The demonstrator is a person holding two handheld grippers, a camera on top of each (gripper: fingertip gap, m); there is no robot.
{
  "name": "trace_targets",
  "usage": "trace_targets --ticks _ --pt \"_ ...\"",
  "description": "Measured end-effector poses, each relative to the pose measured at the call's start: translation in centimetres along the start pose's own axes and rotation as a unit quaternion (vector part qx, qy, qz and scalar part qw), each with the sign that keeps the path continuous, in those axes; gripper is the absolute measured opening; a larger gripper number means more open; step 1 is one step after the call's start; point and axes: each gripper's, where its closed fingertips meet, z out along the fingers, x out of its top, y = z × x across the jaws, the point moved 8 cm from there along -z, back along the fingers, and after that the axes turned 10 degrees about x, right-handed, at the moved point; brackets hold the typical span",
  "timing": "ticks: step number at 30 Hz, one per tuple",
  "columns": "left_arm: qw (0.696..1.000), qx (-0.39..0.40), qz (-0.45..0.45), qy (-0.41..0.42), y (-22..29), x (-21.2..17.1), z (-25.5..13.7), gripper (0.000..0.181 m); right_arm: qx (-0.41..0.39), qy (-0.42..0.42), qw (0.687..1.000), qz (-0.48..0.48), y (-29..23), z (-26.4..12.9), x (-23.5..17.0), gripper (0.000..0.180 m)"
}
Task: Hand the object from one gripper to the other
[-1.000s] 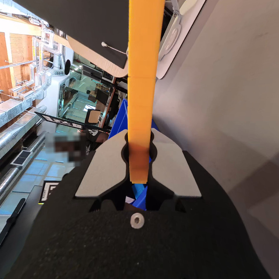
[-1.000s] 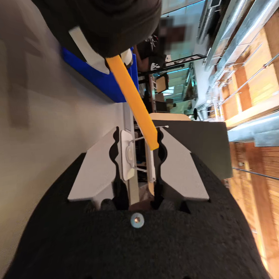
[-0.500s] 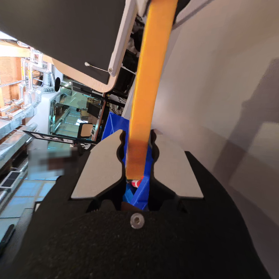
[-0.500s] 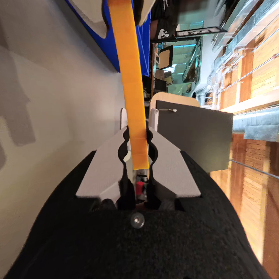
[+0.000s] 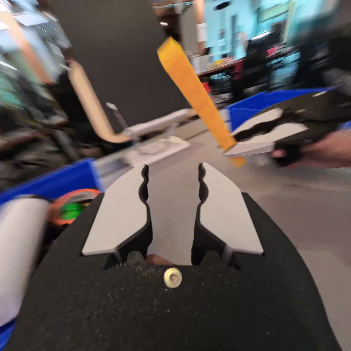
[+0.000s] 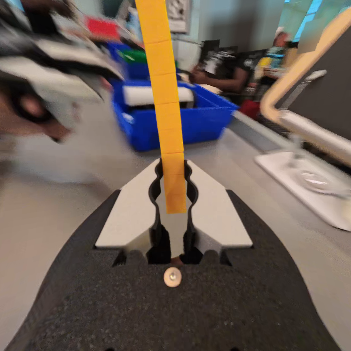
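Bar point(image 6: 167, 106), orange and long, stands clamped at its lower end in your right gripper point(image 6: 172, 167), in front of the blue bin point(image 6: 199, 121). Your left gripper point(image 5: 172, 167) gapes empty. It looks stiff and light; hold near an end.

Nothing here can be read — the patterned white sign point(image 6: 178, 16) on the far wall is too blurred, and nothing else shows any lettering.
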Motion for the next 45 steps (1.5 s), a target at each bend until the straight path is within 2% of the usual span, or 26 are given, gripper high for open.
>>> trace_targets --ticks 3,5,8,10,12,15,16,20,24,27,29,30,32,34,37,40,43,45 --pt "0.977 -0.162 -0.131 -0.041 1.9 -1.1 0.8 0.049 0.143 0.082 0.982 0.098 -2.3 0.9 1.1 0.021" --pt "0.961 -0.206 -0.179 -0.033 2.1 -1.1 0.9 0.047 0.225 0.104 0.958 0.143 -3.6 1.4 1.6 0.022" --pt "0.941 -0.271 -0.204 0.004 2.2 -0.4 0.3 0.040 0.295 0.129 0.927 0.192 -4.8 2.2 1.9 0.021" --pt "0.941 -0.278 -0.191 0.029 2.2 -0.2 -0.3 0.038 0.324 0.140 0.910 0.218 -5.2 2.7 1.9 0.021" --pt "0.940 -0.287 -0.181 0.040 2.3 0.1 -0.8 0.038 0.320 0.117 0.914 0.220 -5.4 3.7 1.4 0.021" --pt "0.943 -0.276 -0.184 0.034 2.1 -0.1 -0.6 0.038 0.349 0.130 0.894 0.250 -5.9 4.3 1.3 0.021" --pt "0.943 -0.273 -0.187 0.036 2.0 -0.1 -0.6 0.025 0.350 0.129 0.894 0.246 -6.0 4.3 1.4 0.021" --pt "0.927 -0.304 -0.220 0.014 1.5 -0.4 -0.2 0.022 0.333 0.111 0.905 0.241 -6.2 4.3 1.4 0.021" --pt "0.932 -0.272 -0.239 0.011 0.6 -0.6 0.2 0.021 0.287 0.084 0.933 0.198 -6.2 3.8 0.8 0.042" --pt "0.932 -0.235 -0.273 0.023 -0.8 -0.4 0.2 0.021 0.156 0.071 0.982 0.081 -6.1 3.6 0.0 0.062" --pt "0.924 -0.213 -0.315 0.031 -1.9 -0.3 0.2 0.021 0.009 0.062 0.996 -0.059 -5.9 3.7 0.1 0.077" --pt "0.918 -0.206 -0.336 0.034 -2.3 -0.3 0.2 0.021 -0.068 0.033 0.987 -0.140 -6.2 3.8 0.4 0.074" --pt "0.915 -0.185 -0.358 0.038 -2.8 0.1 0.2 0.021 -0.193 0.006 0.942 -0.276 -7.7 4.2 1.4 0.069" --pt "0.909 -0.170 -0.379 0.025 -2.9 0.3 0.4 0.021 -0.229 -0.017 0.894 -0.384 -9.6 5.2 1.8 0.069" --pt "0.885 -0.181 -0.429 0.001 -2.5 0.3 0.6 0.021 -0.297 -0.063 0.815 -0.494 -10.2 6.5 1.7 0.070" --pt "0.869 -0.191 -0.455 -0.023 -2.0 -0.2 0.9 0.021 -0.327 -0.065 0.744 -0.579 -10.5 7.1 1.7 0.064" --pt "0.856 -0.206 -0.472 -0.031 -1.8 -0.4 1.1 0.021 -0.358 -0.071 0.699 -0.615 -9.9 7.1 1.8 0.037" --pt "0.854 -0.210 -0.475 -0.036 -1.9 -0.3 1.2 0.021 -0.359 -0.067 0.689 -0.626 -9.7 7.0 1.8 0.032"
